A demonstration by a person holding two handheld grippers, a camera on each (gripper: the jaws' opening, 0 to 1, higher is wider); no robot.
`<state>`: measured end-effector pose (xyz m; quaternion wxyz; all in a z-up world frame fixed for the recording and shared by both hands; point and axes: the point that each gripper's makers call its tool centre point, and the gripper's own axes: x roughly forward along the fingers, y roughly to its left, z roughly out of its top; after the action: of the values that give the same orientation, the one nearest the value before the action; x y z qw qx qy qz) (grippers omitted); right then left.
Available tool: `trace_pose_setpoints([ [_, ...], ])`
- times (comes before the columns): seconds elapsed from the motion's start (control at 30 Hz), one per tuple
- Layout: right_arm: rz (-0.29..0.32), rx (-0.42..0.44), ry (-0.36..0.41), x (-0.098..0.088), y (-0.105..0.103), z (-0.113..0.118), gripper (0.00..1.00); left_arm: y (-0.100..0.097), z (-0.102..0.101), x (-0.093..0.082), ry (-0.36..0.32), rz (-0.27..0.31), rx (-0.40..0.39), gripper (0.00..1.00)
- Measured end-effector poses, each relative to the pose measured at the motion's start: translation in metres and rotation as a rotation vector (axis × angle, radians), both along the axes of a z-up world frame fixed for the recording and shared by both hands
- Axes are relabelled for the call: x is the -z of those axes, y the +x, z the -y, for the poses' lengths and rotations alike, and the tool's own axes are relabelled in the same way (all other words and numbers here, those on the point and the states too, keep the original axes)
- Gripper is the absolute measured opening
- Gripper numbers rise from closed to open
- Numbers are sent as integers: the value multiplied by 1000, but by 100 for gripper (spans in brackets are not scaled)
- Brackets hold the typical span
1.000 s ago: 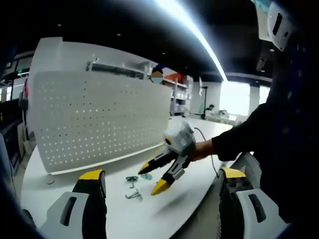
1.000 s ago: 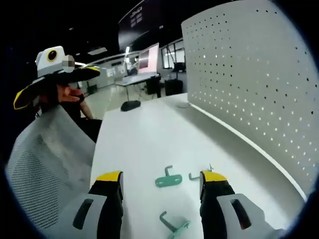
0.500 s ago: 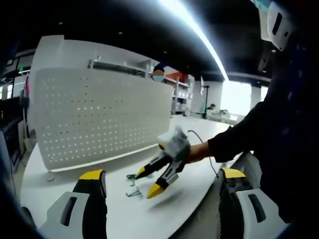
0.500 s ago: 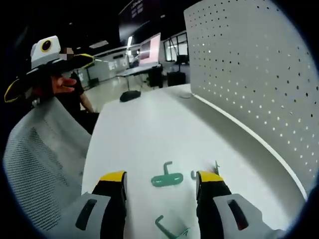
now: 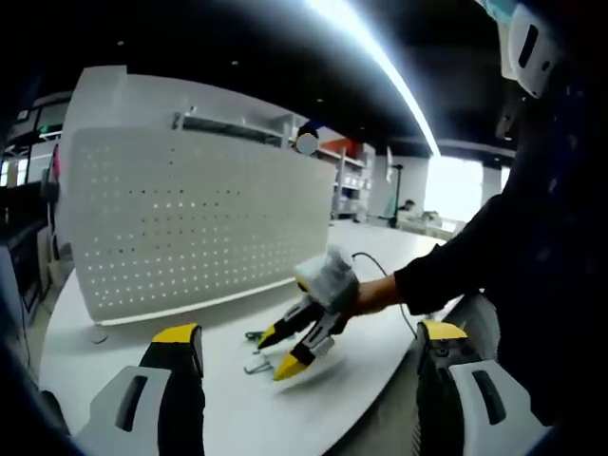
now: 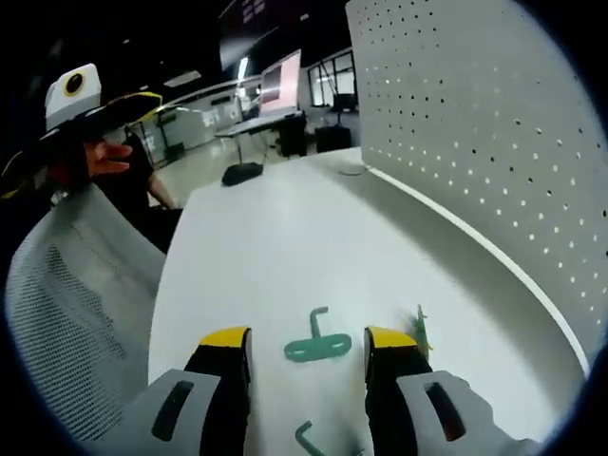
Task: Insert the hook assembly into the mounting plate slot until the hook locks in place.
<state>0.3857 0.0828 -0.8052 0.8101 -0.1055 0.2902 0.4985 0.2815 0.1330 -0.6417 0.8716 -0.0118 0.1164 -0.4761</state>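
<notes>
The big white pegboard (image 5: 190, 223) stands upright along the far side of the white table (image 6: 285, 256), so that's the mounting plate with all its slots. Nothing hung on it that I can see. Left gripper (image 5: 299, 399) is just parked back off the table edge with its jaws wide apart and nothing between them. Right gripper (image 6: 309, 340) is down low over the tabletop, jaws apart too, straddling the green hook (image 6: 316, 344) that lies flat between the yellow tips. A second green hook (image 6: 309, 439) sits closer to the camera. My take: centre on the hook's flat base, not the bent stem, and close squarely so it doesn't twist, or lining it up with the slots will be a pain
</notes>
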Motion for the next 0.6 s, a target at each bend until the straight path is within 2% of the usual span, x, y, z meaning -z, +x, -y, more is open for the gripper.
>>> trace_pose_setpoints([
  [0.07,6,17,-3,-1,3,1,41,1,0,1,2,-1,1,95],
  [0.17,8,30,-8,0,5,-1,41,1,2,1,4,-2,4,94],
  [0.23,58,10,-79,7,6,1,41,1,2,1,2,-3,4,94],
  [0.27,64,6,-80,8,6,-1,41,2,2,1,2,-3,4,94],
  [0.37,45,8,-85,13,4,-4,41,2,2,1,3,-4,5,94],
  [0.43,86,19,-126,17,10,2,41,2,1,1,1,-4,3,94],
  [0.6,90,69,-158,17,19,17,39,2,0,1,-4,-4,0,94],
])
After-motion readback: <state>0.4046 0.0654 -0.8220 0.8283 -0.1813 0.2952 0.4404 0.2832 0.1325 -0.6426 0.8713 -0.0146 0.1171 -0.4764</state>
